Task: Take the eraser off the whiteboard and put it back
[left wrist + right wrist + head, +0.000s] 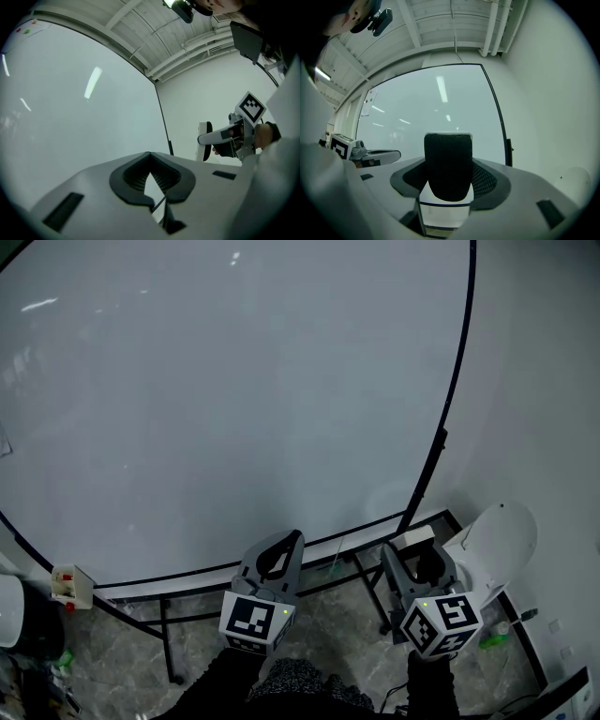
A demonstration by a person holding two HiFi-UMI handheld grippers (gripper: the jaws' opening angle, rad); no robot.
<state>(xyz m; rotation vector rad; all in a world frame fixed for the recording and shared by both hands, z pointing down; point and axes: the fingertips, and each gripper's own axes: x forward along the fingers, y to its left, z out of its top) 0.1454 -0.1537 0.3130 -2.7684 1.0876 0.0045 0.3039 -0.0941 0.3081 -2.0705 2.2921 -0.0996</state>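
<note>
Right gripper (419,563) is clamped on eraser (448,164), held off whiteboard (234,409), near its lower right corner; left gripper (150,155) is closed, nothing between jaws, held alongside.

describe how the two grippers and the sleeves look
The left gripper and right gripper are grey with black ribbed jaw pads. The left one's cube and the right one's cube are white with black square markers and a small green light. The sleeves are dark.
</note>
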